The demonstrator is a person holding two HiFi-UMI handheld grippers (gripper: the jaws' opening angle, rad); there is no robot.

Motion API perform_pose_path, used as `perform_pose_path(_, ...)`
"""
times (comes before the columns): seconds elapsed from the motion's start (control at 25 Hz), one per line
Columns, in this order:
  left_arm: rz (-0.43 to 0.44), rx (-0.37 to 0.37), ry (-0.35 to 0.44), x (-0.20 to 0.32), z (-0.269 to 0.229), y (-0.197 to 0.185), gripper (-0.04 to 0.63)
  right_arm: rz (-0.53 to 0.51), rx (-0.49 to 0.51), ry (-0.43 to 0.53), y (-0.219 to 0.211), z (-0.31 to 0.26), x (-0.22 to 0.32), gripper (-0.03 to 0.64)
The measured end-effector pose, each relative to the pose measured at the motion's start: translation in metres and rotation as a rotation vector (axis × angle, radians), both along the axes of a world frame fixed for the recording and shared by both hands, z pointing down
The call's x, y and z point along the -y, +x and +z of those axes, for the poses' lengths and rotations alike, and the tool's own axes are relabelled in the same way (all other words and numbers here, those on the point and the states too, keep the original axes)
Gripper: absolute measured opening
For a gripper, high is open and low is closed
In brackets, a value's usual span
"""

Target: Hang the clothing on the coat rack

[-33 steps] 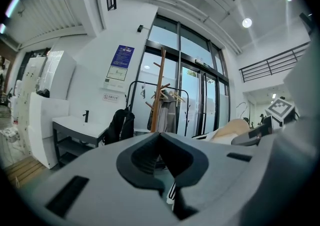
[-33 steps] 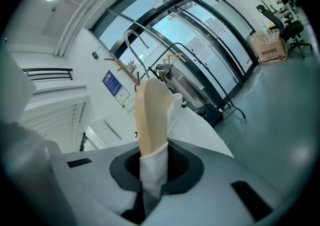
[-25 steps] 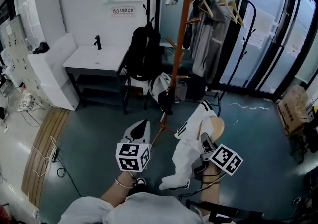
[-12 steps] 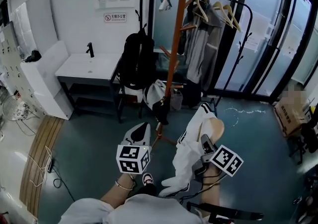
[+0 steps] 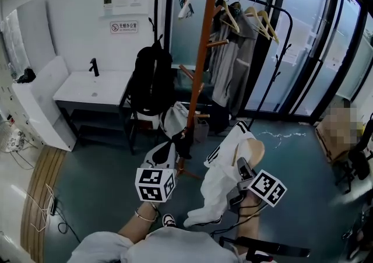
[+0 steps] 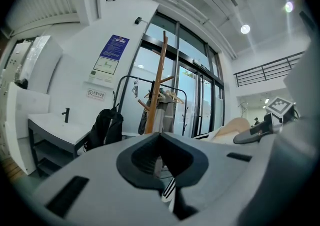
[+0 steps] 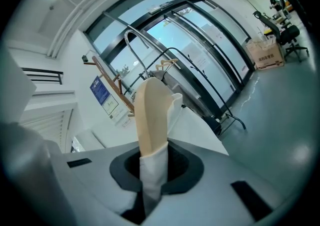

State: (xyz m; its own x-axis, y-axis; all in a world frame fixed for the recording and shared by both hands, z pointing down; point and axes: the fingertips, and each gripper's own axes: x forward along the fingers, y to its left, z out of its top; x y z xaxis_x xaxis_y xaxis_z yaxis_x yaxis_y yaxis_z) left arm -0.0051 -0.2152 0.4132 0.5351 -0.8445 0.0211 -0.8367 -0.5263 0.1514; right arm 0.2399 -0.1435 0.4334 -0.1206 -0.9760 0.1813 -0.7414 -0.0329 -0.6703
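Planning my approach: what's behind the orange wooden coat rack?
A black metal clothes rail with grey coats and wooden hangers; the rack's pole covers part of its bar.

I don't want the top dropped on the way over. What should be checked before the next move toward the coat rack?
1. Right gripper grip: ok, jaws shut on the white garment and its wooden hanger.
2. Left gripper free to help: ok, jaws together, nothing between them.
3. Free peg on the coat rack: ok, this upper peg is bare.
4. Rack within reach: probably not ok, it stands beyond both grippers.
5. Garment hem clear of the floor: cannot tell, it hangs low.
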Motion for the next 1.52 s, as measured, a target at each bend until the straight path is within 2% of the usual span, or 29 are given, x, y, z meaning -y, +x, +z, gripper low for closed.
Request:
perform_pose_path(0.64,0.003,-0.029,-0.043,0.097,0.013,0.004,0.008,0.033,0.005,-0.055,0.013,0.012,0.082,0.034)
perform_pose_path(1.08,0.048,-0.033,-0.039,0.166,0.013,0.027,0.008,0.058,-0.029,-0.054,0.027,0.010,0.141,0.034)
perform_pose_path(1.52,0.019,0.005,-0.069,0.191,0.024,0.041,0.008,0.019,-0.052,-0.070,0.041,0.011,0.183,0.034)
